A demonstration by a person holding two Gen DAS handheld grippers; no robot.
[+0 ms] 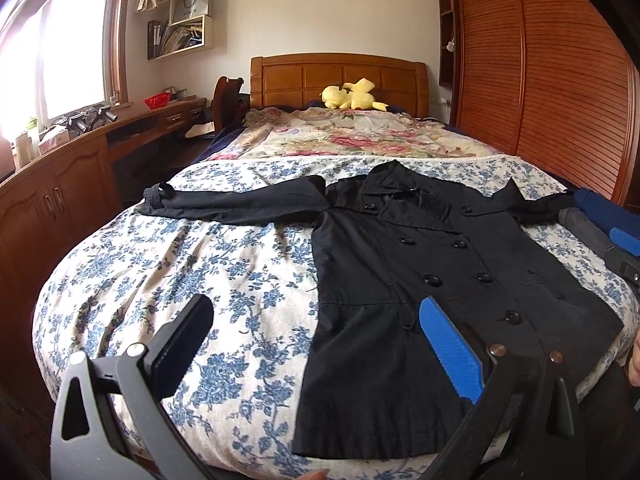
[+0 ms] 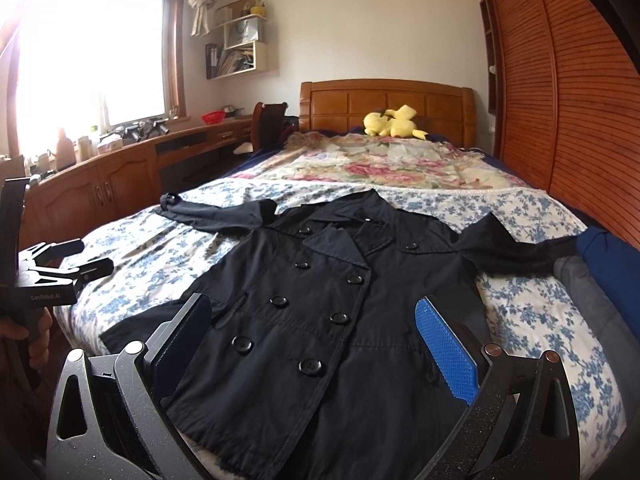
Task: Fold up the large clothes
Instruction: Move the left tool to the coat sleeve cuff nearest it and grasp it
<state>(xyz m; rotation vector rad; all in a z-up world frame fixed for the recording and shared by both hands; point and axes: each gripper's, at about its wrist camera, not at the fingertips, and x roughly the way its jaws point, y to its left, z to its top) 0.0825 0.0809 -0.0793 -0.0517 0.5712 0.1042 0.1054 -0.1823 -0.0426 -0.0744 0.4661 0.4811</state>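
I am holding my left gripper and my right gripper over the foot edge of the bed. Both are spread wide and are gripping nothing. The coat is lying flat on the bed, front up and buttoned, with its hem at the foot edge near me and its collar pointing to the headboard. So its long way is running straight away from me. Its two sleeves are sticking out sideways. One sleeve is reaching to the left edge of the bed, and the other sleeve is reaching to the right edge. My left gripper is nearer the left sleeve and my right gripper is nearer the right one. I think each gripper should be reaching forward and out to its own sleeve first.
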